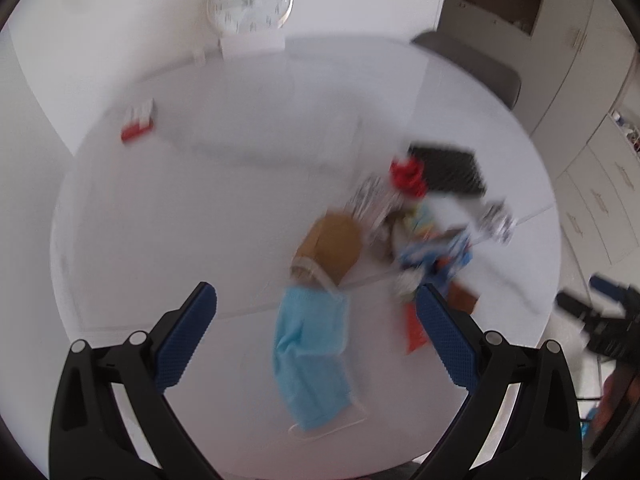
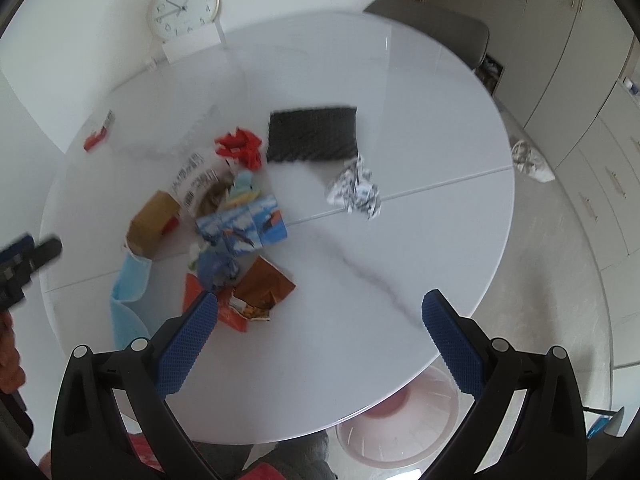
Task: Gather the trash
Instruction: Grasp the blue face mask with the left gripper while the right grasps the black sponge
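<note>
Round white marble-look table [image 2: 400, 128] fills both views, wall clock [image 2: 183, 7] propped at its far edge, grey chair [image 2: 436, 30] behind, cabinets to the right. Pink translucent bin [image 2: 400, 428] sits on the floor under the near table edge in the right wrist view; nothing clearly visible inside it. Trash is clustered left of table centre: brown paper bag [image 2: 154, 224] lying on its side, light blue face mask [image 1: 310, 356] just below it, blue printed carton [image 2: 244, 226], orange-brown snack wrapper [image 2: 262, 286], red crumpled piece [image 2: 240, 146], black mesh pad [image 2: 314, 134], and a crumpled black-and-white paper ball [image 2: 356, 192] a bit apart to the right. Small red-and-white box [image 1: 138, 122] sits alone near the far left edge. Right half of the table and the near edge are bare, open room there. Left view is motion-blurred. Left gripper [image 1: 316, 334] is spread wide, hovering above the mask, holding nothing. Right gripper [image 2: 320, 334] is also wide apart and holds nothing, over the near table surface, its left finger overlapping the snack wrapper pile in view; contact cannot be told.
</note>
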